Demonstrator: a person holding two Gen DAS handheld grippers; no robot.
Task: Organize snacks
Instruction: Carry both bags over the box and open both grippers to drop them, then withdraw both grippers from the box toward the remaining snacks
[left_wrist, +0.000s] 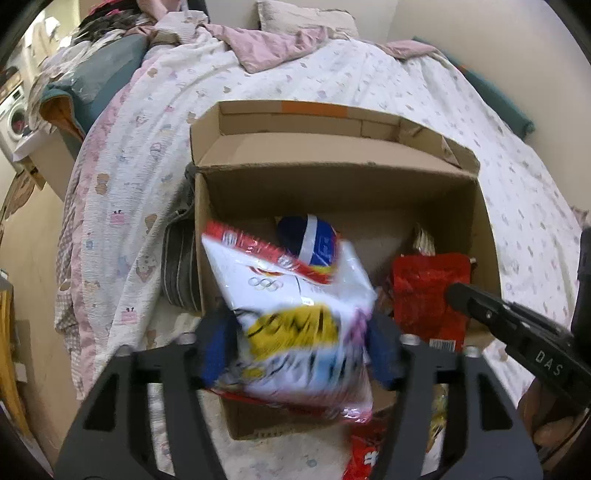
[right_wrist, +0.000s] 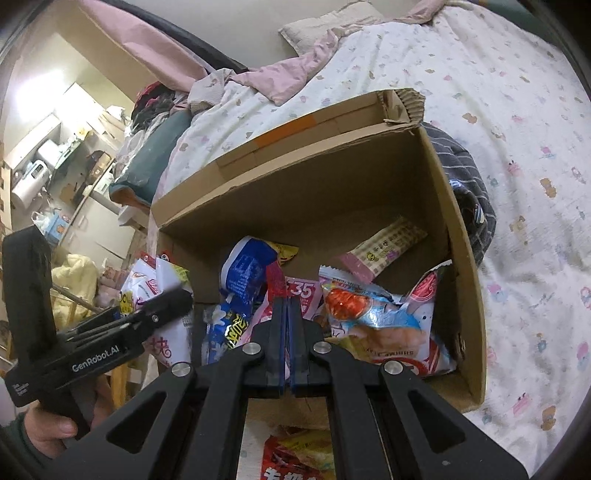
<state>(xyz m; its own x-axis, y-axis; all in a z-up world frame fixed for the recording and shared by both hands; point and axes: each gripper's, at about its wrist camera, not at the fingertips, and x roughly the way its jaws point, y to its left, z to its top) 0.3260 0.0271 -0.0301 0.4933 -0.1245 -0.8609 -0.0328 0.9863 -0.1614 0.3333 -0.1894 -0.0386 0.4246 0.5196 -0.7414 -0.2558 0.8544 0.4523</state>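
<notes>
In the left wrist view, a white snack bag (left_wrist: 295, 317) with a red top edge is seen blurred between the parted blue pads (left_wrist: 216, 347) of the left gripper (left_wrist: 299, 350), over the cardboard box (left_wrist: 332, 155). Whether the pads press it cannot be told. A red packet (left_wrist: 428, 295) lies at 3 o'clock.

In the right wrist view, the right gripper (right_wrist: 290, 347) is seen with fingers together, nothing between them, above snack packets (right_wrist: 373, 317) in the box, at 12 o'clock.

The left gripper (left_wrist: 299, 347) points steeply downward, its blue pads (left_wrist: 214, 347) spread apart. The right gripper (right_wrist: 290, 332) also angles downward, its jaws pressed fully together with nothing between them. A hand (right_wrist: 55, 424) grasps the left gripper's handle from below.
</notes>
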